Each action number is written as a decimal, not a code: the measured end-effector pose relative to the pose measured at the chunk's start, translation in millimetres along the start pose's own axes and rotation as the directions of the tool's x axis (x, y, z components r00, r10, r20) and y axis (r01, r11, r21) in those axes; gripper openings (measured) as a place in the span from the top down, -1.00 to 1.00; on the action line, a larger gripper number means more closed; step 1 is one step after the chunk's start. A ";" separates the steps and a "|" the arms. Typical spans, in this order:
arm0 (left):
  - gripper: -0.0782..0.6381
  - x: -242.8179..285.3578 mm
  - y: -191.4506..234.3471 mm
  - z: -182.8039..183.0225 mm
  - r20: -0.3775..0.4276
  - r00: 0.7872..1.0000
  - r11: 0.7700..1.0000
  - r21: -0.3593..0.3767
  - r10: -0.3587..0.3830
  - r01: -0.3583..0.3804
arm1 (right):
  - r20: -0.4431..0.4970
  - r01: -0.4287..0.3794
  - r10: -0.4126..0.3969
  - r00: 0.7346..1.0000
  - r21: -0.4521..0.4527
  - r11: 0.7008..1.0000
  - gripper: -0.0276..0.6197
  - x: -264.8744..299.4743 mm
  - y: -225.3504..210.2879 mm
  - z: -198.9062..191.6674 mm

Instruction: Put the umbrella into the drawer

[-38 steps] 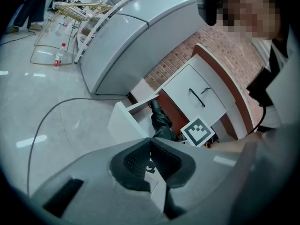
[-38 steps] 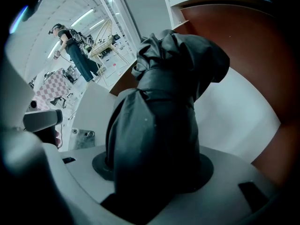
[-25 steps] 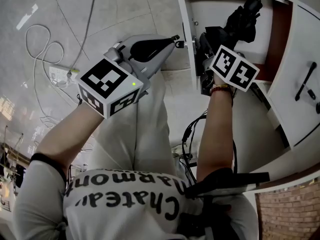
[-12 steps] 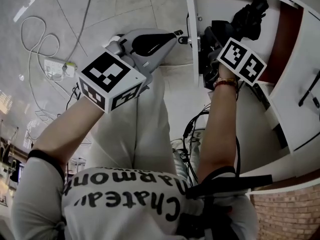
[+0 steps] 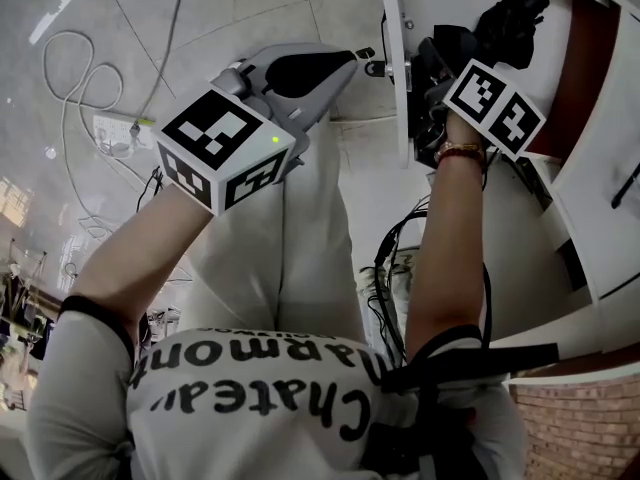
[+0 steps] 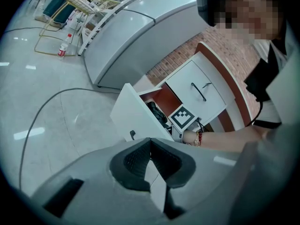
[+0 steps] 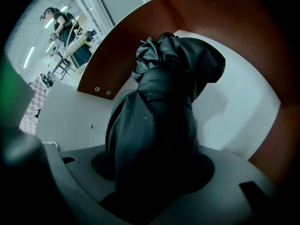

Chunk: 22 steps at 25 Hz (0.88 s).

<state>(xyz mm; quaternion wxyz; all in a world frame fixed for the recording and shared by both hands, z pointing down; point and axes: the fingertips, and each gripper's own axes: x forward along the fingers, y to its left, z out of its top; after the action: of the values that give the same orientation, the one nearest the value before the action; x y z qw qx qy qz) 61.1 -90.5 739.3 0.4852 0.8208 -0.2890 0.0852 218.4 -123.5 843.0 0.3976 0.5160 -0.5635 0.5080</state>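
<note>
The black folded umbrella (image 7: 159,107) stands between the jaws of my right gripper (image 7: 154,172), which is shut on it and points down into the open white drawer (image 7: 243,111). In the head view the umbrella (image 5: 508,20) lies inside the drawer, beyond the right gripper (image 5: 450,58). The drawer's white front panel (image 5: 398,88) stands on edge, with a small dark knob (image 5: 378,68) on its outer face. My left gripper (image 5: 352,60) hovers just outside that panel by the knob. Its pads meet, shut on nothing (image 6: 150,144).
A white cable (image 5: 80,78) and a power strip (image 5: 118,133) lie on the tiled floor at the left. Black cables (image 5: 395,258) hang by the person's legs. A closed cabinet door with a black handle (image 6: 198,92) sits right of the drawer. A long grey counter (image 6: 140,27) stands beyond.
The head view has shifted a little. Both grippers keep their places at the drawer; the right one has rolled slightly with the umbrella still in it.
</note>
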 end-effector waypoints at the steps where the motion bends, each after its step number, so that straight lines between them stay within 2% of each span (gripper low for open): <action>1: 0.74 0.7 0.0 1.0 0.002 1.000 1.000 0.000 -0.002 0.002 | -0.004 0.002 -0.002 1.000 -0.002 1.000 0.13 0.4 0.3 -0.6; 9: 0.74 1.1 6.1 1.1 0.009 1.000 1.000 -0.017 0.006 -0.006 | -0.015 0.029 -0.029 0.999 -0.025 0.999 0.13 1.6 0.1 -1.0; 18: 0.74 -0.8 9.1 -3.1 -0.003 1.000 0.999 -0.042 0.005 -0.005 | -0.045 0.130 -0.138 0.989 -0.146 0.981 0.11 3.3 1.2 -3.7; 22: 0.74 1.8 13.1 -4.9 -0.009 1.000 0.999 -0.039 0.003 -0.003 | -0.048 0.132 -0.142 0.989 -0.158 0.979 0.11 5.0 2.1 -3.2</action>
<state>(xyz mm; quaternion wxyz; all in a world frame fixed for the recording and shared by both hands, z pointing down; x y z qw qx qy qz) 55.9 -91.7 752.4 0.5023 0.8104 -0.2897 0.0838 215.4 -121.3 848.0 0.4868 0.5061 -0.5521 0.4495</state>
